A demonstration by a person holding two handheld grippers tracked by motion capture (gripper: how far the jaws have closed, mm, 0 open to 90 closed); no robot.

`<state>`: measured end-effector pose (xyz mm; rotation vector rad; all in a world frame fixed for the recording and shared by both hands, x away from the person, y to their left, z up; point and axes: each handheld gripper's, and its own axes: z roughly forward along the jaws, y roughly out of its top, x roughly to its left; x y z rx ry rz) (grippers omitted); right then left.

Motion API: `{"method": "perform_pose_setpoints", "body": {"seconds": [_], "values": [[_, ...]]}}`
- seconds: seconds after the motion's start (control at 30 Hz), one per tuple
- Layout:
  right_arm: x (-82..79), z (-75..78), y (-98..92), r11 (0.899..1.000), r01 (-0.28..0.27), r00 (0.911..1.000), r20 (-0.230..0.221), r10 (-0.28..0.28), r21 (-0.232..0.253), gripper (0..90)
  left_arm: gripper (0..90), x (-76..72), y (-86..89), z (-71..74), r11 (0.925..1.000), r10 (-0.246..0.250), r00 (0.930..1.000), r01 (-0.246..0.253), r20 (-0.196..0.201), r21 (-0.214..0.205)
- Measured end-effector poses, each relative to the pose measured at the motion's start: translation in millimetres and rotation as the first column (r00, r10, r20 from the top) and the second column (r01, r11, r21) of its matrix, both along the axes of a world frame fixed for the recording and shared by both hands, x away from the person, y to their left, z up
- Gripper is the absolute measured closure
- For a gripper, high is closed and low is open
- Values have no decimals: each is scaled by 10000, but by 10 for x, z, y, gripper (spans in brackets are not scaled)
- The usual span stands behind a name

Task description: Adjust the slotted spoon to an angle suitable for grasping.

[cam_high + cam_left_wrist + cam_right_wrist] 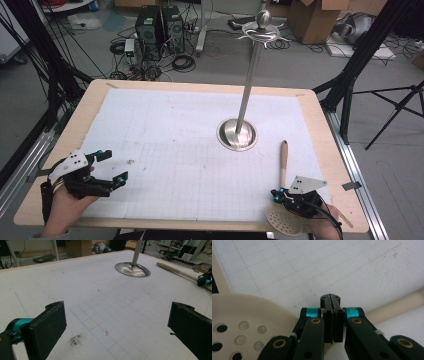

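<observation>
A cream slotted spatula (pixel 283 160) lies on the white gridded mat (pixel 190 150) at the front right, handle pointing away, perforated head (pixel 244 315) near the table's front edge. My right gripper (pixel 276 194) hovers over the spatula's neck, where head meets handle (pixel 397 305). Its jaws are pressed together (pixel 330 298) with nothing between them. My left gripper (pixel 114 166) rests at the front left, its jaws wide apart (pixel 117 325) over bare mat. From there the spatula handle (pixel 175 270) and the right gripper (pixel 205 280) show far off.
A metal stand with a round base (pixel 237 134) and a tall pole topped by hooks (pixel 260 32) rises right of the mat's centre; its base (pixel 132 269) also appears ahead of the left gripper. The wooden table edge (pixel 65 130) frames the mat. Tripod legs and cables surround the table.
</observation>
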<state>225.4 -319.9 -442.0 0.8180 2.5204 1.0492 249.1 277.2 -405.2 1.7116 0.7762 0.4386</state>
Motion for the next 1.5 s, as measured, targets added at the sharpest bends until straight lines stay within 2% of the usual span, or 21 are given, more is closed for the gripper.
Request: {"method": "perform_pose_setpoints", "body": {"seconds": [0.37,0.5,0.53,0.63,0.73,0.77,0.8,0.9,0.97,1.03,1.1,1.2,1.23,1.5], "values": [[-67,29,-214,9990,391,9990,-195,-395,-228,900,22,25,-43,-5,9998,-126,9999,126,5,125],[-72,43,-214,9985,429,9987,-267,-438,-340,900,22,20,-49,-4,9999,-133,9999,133,-14,109],[-69,56,-211,9988,326,9993,-166,-332,-356,900,22,20,-50,-5,9998,-145,9999,146,-21,118],[-74,160,-245,9995,231,9994,252,-237,218,900,22,24,-53,-13,9998,-126,9999,127,-33,157],[-25,295,-316,9947,683,9961,509,-723,766,900,22,27,-60,-20,9997,-149,9999,150,-58,186],[6,326,-342,9914,905,9944,466,-952,949,900,22,25,-63,-21,9997,-143,9999,144,-53,184],[42,351,-365,9895,1054,9931,405,-1098,994,900,22,21,-65,-19,9998,-129,9999,130,-59,174],[141,385,-396,9873,1436,9874,573,-1476,675,900,22,20,-62,-18,9998,-124,9999,125,-42,144],[217,370,-417,9870,1557,9853,653,-1581,404,900,22,17,-54,-17,9998,-117,9999,118,-60,153],[297,318,-436,9885,1487,9879,406,-1497,288,898,22,17,-45,-15,9998,-113,9999,114,-31,141],[370,245,-460,9904,1377,9897,390,-1381,128,898,22,16,-35,-14,9999,-88,10000,88,-13,130],[437,145,-494,9896,1430,9889,378,-1435,172,899,22,10,-21,-17,9999,-36,10000,37,-52,93],[447,127,-513,9891,1429,9884,462,-1444,351,900,22,10,-14,-19,9999,-30,10000,30,-21,128],[514,74,-633,9809,1875,9816,275,-1891,525,900,22,-36,12,-19,9998,65,10000,-64,-42,195]]}}
